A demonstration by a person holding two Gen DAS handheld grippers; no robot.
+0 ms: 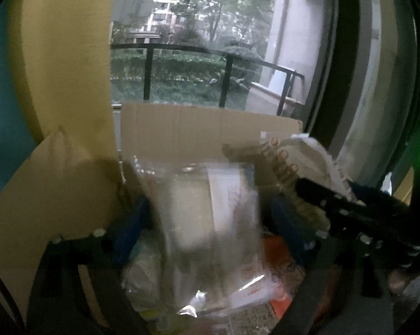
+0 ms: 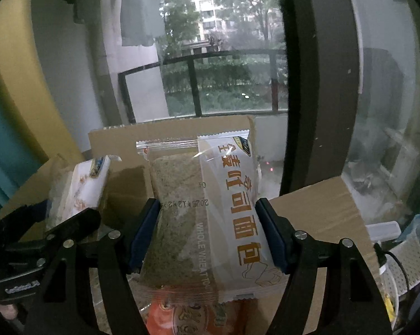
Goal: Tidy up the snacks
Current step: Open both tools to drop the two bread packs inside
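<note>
Corrugated cardboard box [image 2: 165, 139] backs right tool's [image 2: 207, 234] crinkly bread packet [image 2: 210, 209].

Black-framed right gripper [image 2: 207, 231], blue pads [image 2: 143, 231], silver screws [image 2: 114, 234].

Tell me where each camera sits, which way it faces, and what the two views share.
Left wrist: on the left tool, facing forward and slightly down into the cardboard box; a blurred clear packet stands between its open blue pads; the right tool shows at the right.
Right wrist: on the right tool, facing the same way; its pads clamp a whole wheat bread packet; the left tool shows lower left.
Shared: the cardboard box, both packets, the window with the balcony railing.
</note>
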